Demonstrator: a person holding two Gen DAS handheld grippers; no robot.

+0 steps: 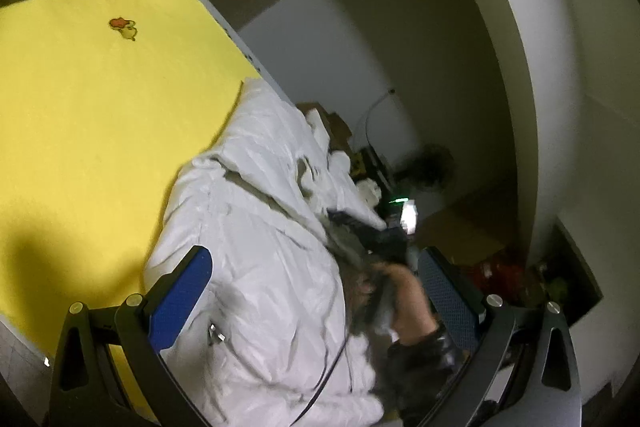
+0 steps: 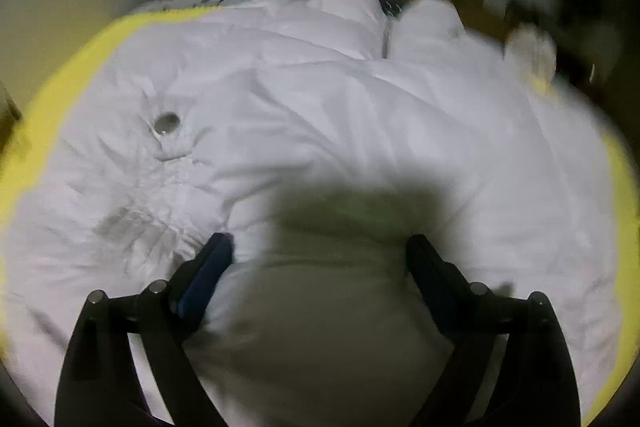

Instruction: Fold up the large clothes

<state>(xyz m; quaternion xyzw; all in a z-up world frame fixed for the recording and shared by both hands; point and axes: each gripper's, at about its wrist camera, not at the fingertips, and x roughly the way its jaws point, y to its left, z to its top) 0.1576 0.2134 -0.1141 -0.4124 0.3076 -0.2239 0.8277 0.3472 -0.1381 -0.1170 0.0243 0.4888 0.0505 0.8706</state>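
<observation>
White padded jacket (image 2: pixel 320 99) lies spread across a yellow sheet (image 1: pixel 80 107) on a bed, its far end bunched at the bed's edge, where it could slide off if tugged. Right gripper (image 2: pixel 320 251) points down at it with jaws wide apart, pads not pressing; a blurred fold bulges between them, so closing now may catch too little or several layers. Left gripper (image 1: pixel 316 291), jaws apart, hovers near a hand (image 1: pixel 404 291), which it might pinch.

- My left gripper (image 1: pixel 316 291) has black arms, silver screw heads and blue textured pads.
- My right gripper (image 2: pixel 320 259) looks the same, blurred.
- My hand (image 1: pixel 404 291), lower right, leaves a glossy black sleeve (image 1: pixel 424 351).
</observation>
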